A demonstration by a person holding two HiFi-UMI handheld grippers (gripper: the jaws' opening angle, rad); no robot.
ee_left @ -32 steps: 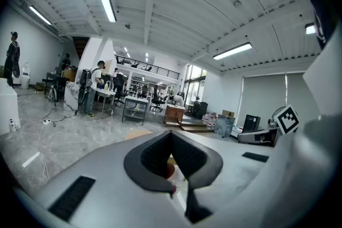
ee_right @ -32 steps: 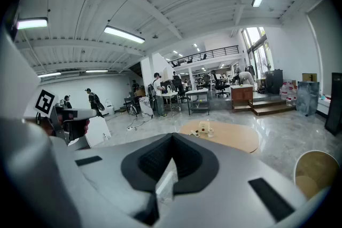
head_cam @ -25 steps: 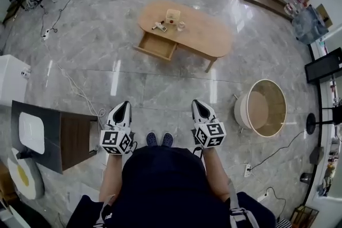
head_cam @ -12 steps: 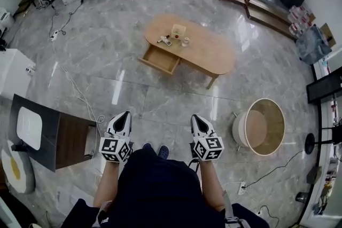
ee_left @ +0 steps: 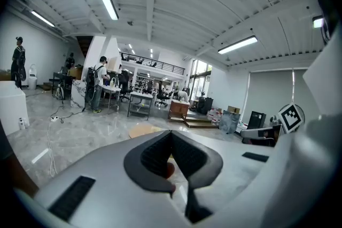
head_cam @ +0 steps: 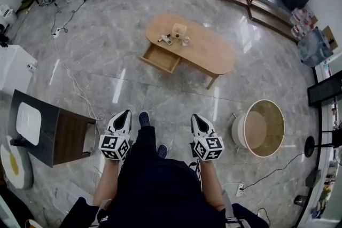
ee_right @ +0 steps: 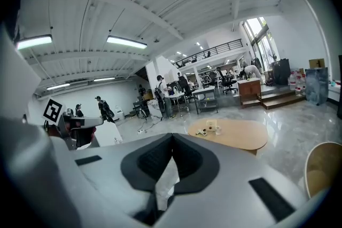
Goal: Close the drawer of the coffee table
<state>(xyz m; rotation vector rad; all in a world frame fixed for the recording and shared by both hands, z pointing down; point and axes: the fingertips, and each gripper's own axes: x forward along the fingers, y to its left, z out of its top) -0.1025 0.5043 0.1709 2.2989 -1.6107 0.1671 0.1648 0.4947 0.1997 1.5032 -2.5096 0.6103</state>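
Observation:
The oval wooden coffee table (head_cam: pixel 206 50) stands on the marble floor several steps ahead of me. Its drawer (head_cam: pixel 160 59) is pulled out on the side facing me. Both grippers hang low at my waist, far from the table. In the head view the left gripper (head_cam: pixel 124 115) and the right gripper (head_cam: pixel 196 117) both point forward with their jaws together and nothing in them. The left gripper view shows its gripper (ee_left: pixel 171 134) shut, with the table (ee_left: pixel 142 130) just past its tips. In the right gripper view the gripper (ee_right: pixel 172 136) is shut too, and the table (ee_right: pixel 235 135) lies ahead on the right.
Small items (head_cam: pixel 175 34) sit on the tabletop. A dark side cabinet (head_cam: pixel 59 133) stands close at my left and a round white tub (head_cam: pixel 261 126) at my right. Cables (head_cam: pixel 75 88) trail over the floor at left. People and desks are far back.
I have walked toward the table, which now sits a little nearer in view. One foot has stepped forward between the grippers. Both grippers keep the same pose.

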